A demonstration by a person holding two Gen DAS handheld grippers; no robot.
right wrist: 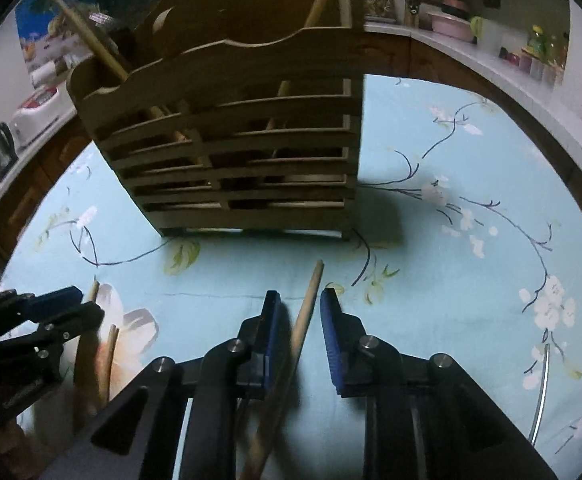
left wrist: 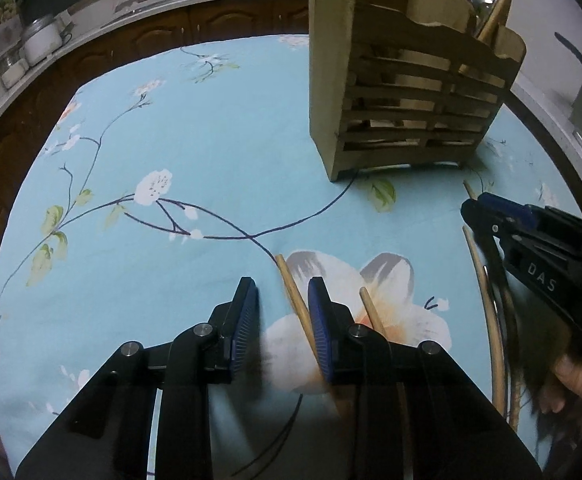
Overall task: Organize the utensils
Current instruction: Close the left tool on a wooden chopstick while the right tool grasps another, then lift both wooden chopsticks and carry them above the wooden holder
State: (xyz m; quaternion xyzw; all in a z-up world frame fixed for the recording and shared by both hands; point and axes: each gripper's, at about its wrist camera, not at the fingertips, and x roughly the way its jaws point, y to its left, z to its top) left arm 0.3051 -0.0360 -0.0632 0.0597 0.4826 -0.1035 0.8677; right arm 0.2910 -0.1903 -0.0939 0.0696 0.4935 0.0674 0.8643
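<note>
Wooden sticks, apparently chopsticks or utensil handles, lie on the flowered blue cloth (left wrist: 211, 152) in front of a slatted wooden rack (left wrist: 411, 112), the likely destination since it already holds sticks standing tilted in its compartments. In the left wrist view, one stick (left wrist: 293, 296) lies at lower centre, running from the flower print down between the fingers of the left gripper (left wrist: 283, 292); it rests close against the right-hand blue pad, while a clear gap separates it from the left-hand pad, so the jaws are narrowed around it but not seen pressing on both sides. A second stick (left wrist: 371, 308) lies just beside it, outside that jaw. In the right wrist view, another stick (right wrist: 309, 308) lies at lower centre, pointing up toward the rack's base, between the fingers of the right gripper (right wrist: 300, 300); cloth shows on either side of it, so this gripper also brackets its stick with narrow jaws without a visible clamp. Each gripper points steeply down at the cloth, a posture suited to pinching a thin stick lying flat. The rack stands at upper right of the left view and upper centre of the right view, apart from both grippers. A thin metal rod (right wrist: 541, 392) lies at lower right of the right view. Kitchen counters (left wrist: 91, 20) ring the background.
</note>
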